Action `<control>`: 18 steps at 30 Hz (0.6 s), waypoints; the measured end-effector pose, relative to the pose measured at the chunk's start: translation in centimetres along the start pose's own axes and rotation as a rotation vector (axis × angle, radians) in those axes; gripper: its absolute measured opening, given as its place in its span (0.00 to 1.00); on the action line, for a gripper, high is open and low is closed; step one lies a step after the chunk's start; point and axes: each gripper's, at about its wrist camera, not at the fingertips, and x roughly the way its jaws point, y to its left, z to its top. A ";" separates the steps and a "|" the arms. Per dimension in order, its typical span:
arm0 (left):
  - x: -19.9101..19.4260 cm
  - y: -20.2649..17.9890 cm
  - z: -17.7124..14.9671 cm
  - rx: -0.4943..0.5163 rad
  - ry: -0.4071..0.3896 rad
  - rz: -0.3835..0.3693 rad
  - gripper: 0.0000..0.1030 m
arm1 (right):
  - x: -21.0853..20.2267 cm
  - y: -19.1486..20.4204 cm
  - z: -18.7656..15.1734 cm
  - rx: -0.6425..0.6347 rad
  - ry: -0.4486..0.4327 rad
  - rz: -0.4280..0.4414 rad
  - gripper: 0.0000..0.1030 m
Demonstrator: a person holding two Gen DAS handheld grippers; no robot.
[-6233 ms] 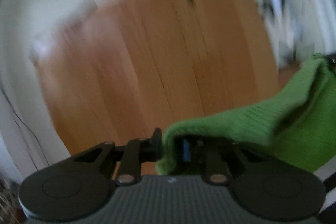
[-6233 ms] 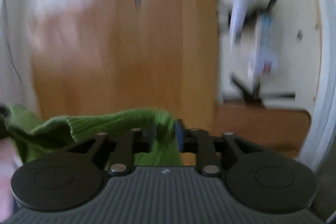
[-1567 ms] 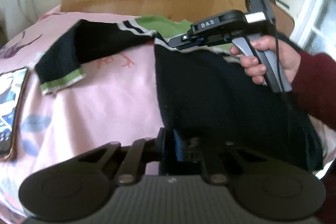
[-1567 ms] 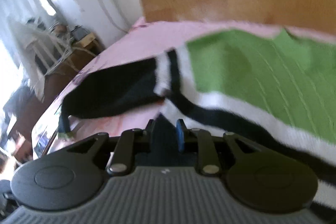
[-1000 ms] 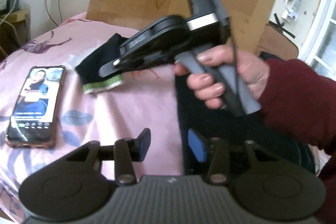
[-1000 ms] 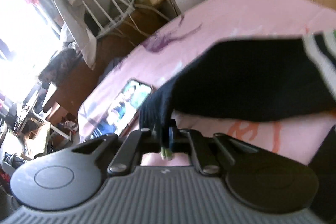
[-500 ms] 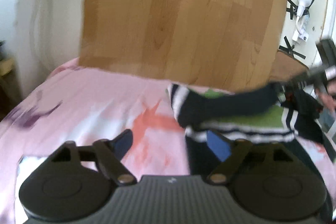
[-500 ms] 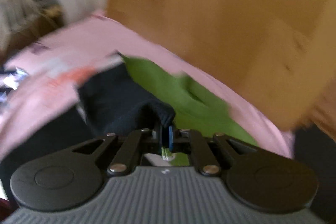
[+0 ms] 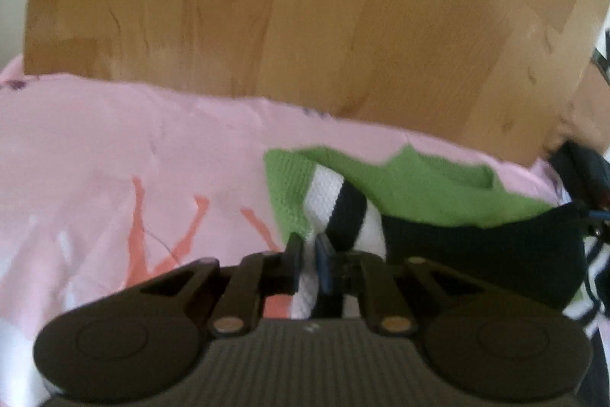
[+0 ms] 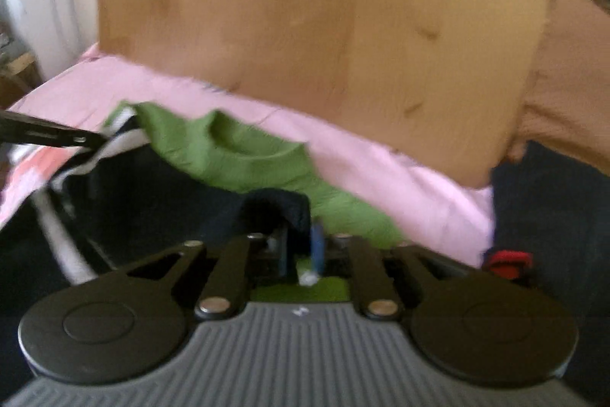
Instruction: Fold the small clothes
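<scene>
A small knit sweater, green (image 9: 427,189) with white and navy stripes and a navy body, lies on the pink bedsheet (image 9: 114,147). My left gripper (image 9: 308,260) is shut on the sweater's left shoulder at the striped edge. My right gripper (image 10: 301,246) is shut on the navy sleeve cuff (image 10: 282,206) and holds the sleeve (image 9: 484,246) folded across the sweater's chest. The green collar (image 10: 244,147) shows in the right wrist view, with the left gripper's tip (image 10: 57,136) at the far left.
A wooden headboard (image 9: 305,18) stands upright right behind the sweater. The pink sheet with red prints stretches to the left. A brown cushion (image 10: 564,82) and a dark fabric (image 10: 553,208) lie to the right, with a red tag (image 10: 507,260) near it.
My left gripper has closed from wide open onto the sweater's striped shoulder. My right gripper has carried the sleeve cuff further across the sweater's front.
</scene>
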 end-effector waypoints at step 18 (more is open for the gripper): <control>-4.1 -3.2 -2.2 -0.074 -0.187 0.006 0.29 | 0.9 -3.5 -4.4 0.484 -0.025 0.139 0.37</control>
